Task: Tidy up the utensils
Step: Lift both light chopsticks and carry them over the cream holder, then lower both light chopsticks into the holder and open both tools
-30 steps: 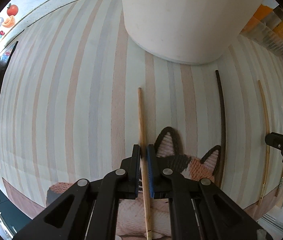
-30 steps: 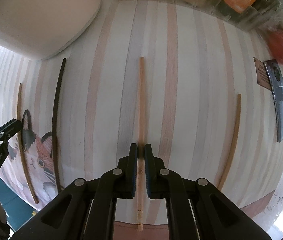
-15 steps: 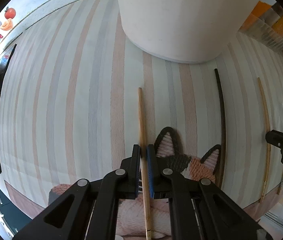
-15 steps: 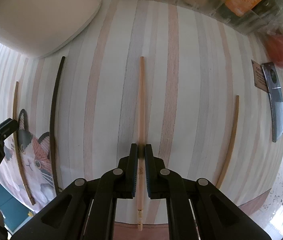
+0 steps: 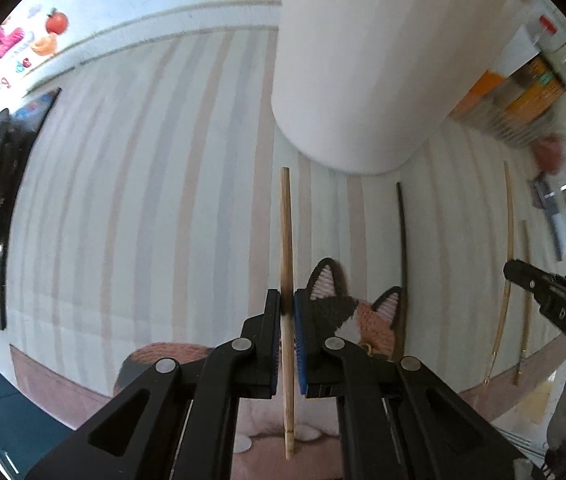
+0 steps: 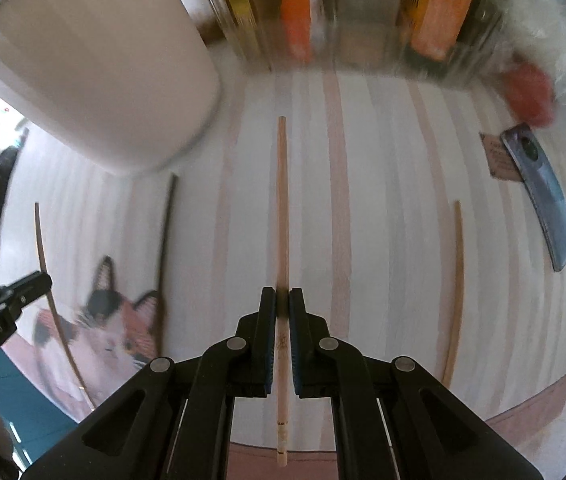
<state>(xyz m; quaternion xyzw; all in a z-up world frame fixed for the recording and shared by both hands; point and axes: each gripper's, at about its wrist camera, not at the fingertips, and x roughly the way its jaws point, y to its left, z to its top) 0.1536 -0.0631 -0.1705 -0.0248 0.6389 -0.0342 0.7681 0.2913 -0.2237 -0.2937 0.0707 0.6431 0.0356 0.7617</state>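
Note:
My left gripper (image 5: 287,300) is shut on a light wooden chopstick (image 5: 286,240) that points forward toward a tall white container (image 5: 363,60). My right gripper (image 6: 282,298) is shut on another light wooden chopstick (image 6: 281,200), held above the striped mat (image 6: 363,220). A dark chopstick (image 5: 402,240) lies on the mat beside a cat-shaped coaster (image 5: 347,312); it also shows in the right wrist view (image 6: 165,232). One more wooden chopstick (image 6: 456,288) lies on the mat to the right. The right gripper's tip (image 5: 555,304) shows at the right edge of the left view.
A phone (image 6: 539,196) lies at the mat's right side. A clear rack of orange packets (image 6: 363,12) stands behind the mat, next to the white container (image 6: 95,64). A red object (image 6: 527,92) sits at the far right. A dark screen (image 5: 3,200) is on the left.
Both grippers have lifted and tilted up with their chopsticks, so the white container and the rack behind now fill more of each view. The grip on both is unchanged.

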